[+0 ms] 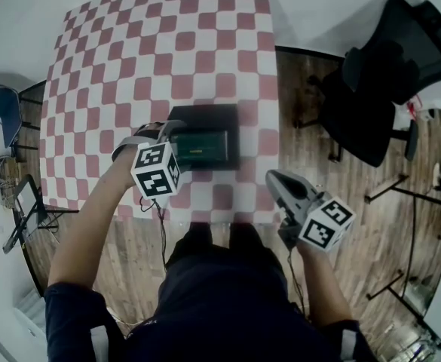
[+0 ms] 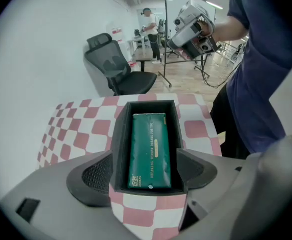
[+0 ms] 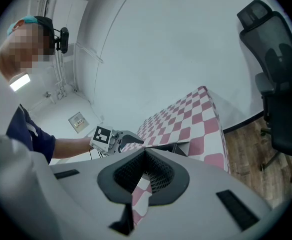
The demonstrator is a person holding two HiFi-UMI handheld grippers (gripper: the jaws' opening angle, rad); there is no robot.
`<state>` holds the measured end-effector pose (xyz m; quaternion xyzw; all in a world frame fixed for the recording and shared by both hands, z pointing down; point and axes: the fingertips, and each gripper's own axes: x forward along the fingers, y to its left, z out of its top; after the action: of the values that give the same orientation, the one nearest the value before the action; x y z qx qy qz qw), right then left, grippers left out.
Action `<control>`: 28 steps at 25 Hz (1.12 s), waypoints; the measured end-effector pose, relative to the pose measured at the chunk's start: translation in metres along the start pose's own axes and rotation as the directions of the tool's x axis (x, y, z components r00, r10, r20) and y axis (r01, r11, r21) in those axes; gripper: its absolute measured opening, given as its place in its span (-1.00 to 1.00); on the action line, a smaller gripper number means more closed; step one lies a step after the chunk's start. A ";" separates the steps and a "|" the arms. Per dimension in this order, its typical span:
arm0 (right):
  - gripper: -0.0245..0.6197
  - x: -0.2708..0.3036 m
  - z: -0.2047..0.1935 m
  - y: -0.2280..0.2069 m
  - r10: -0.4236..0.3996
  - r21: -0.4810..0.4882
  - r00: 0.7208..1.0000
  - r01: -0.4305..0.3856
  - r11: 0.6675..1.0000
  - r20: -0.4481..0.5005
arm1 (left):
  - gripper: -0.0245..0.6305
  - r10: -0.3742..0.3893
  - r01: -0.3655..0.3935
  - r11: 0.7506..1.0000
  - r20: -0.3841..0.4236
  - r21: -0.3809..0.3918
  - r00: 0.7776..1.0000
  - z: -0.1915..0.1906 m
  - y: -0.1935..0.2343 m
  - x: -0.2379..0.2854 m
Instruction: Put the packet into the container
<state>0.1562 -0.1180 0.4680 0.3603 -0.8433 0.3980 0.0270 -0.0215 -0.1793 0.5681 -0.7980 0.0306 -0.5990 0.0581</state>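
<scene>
Packet [image 2: 149, 151] in container [image 2: 118, 149]; left claw [image 2: 146, 160] agape

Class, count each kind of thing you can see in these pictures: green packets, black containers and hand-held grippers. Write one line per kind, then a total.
green packet: 1
black container: 1
grippers: 2 (left gripper, right gripper)
Total: 4

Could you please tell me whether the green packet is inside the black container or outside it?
Inside: the green packet lies flat on the floor of the container, with its walls standing around all four sides.
</scene>
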 end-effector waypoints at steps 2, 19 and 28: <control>-0.89 0.002 0.002 0.006 0.003 -0.011 1.000 -0.003 1.000 0.000 | 0.34 0.005 -0.003 0.999 0.052 -0.051 0.999 0.004 0.000 -0.010; -0.89 0.024 0.029 0.070 0.008 -0.152 1.000 -0.007 0.988 0.006 | -0.50 0.385 -0.165 0.869 0.430 -0.466 0.817 0.008 -0.006 -0.124; -0.89 0.044 0.029 0.110 0.034 -0.212 0.999 -0.031 0.977 0.015 | -0.78 0.521 -0.082 0.743 0.496 -0.664 0.694 -0.015 -0.020 -0.159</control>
<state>0.0611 -0.1177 0.3909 0.3451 -0.8868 0.3032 0.0509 -0.0811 -0.1419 0.4233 -0.9131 0.3330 -0.2194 -0.0849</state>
